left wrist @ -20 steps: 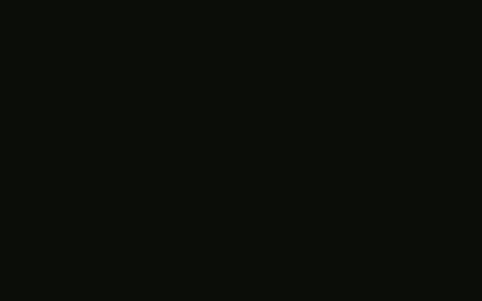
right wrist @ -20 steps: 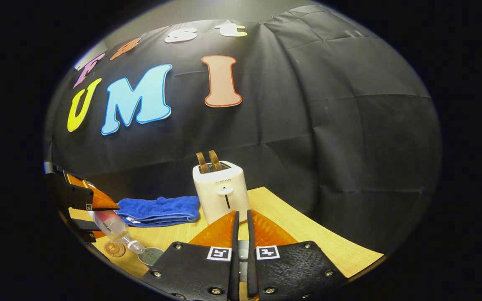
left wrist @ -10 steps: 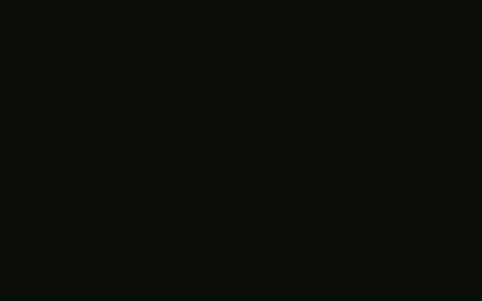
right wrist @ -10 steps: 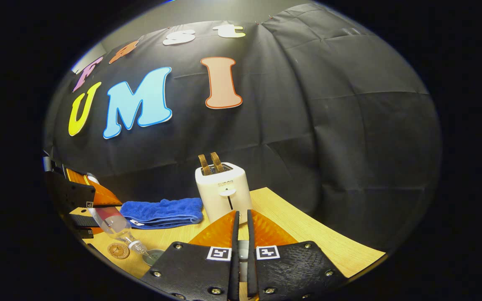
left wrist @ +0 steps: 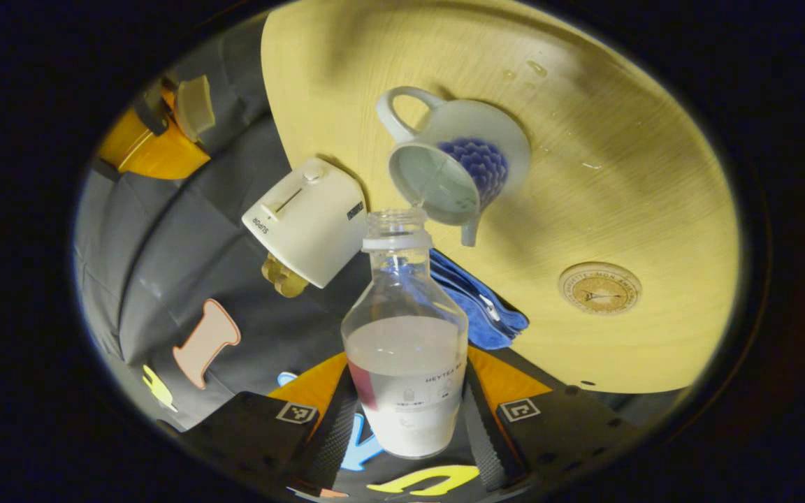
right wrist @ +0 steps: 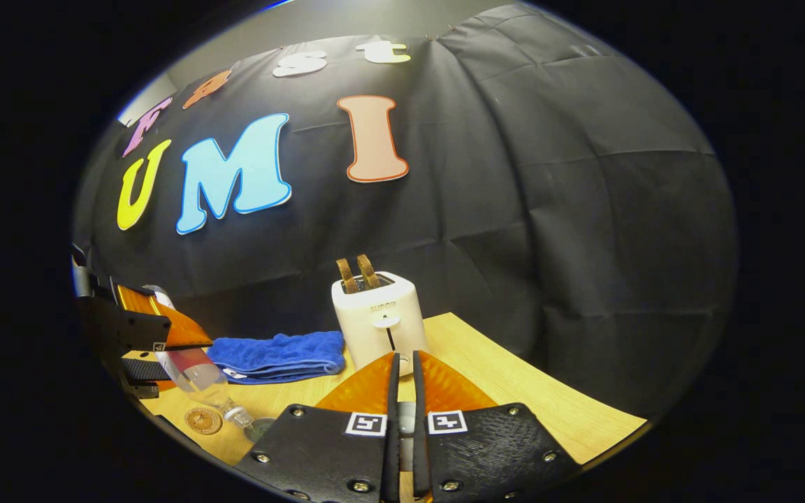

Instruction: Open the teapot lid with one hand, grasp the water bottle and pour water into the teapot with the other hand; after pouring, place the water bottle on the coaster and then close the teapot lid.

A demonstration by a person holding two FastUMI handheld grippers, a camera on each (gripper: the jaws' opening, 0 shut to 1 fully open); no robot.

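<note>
My left gripper (left wrist: 408,391) is shut on a clear water bottle (left wrist: 406,349), about half full. The bottle is tipped, its uncapped mouth right at the open top of the white teapot (left wrist: 486,150) with a blue pattern. A round wooden coaster (left wrist: 599,288) lies on the table near the teapot. My right gripper (right wrist: 402,370) is shut on the pale teapot lid (right wrist: 406,423), held above the table. In the right gripper view the tilted bottle (right wrist: 196,374) hangs in the left gripper (right wrist: 144,342), above the coaster (right wrist: 203,420) and the teapot rim (right wrist: 259,427).
A white toaster (right wrist: 378,318) with two slices of toast stands at the back of the wooden table (right wrist: 514,391). A folded blue cloth (right wrist: 280,353) lies to its left. The table's right edge runs close behind my right gripper.
The left gripper view was black before and now shows the pour. In the right gripper view the bottle and left gripper have edged slightly right; my right gripper holds nearly still.
</note>
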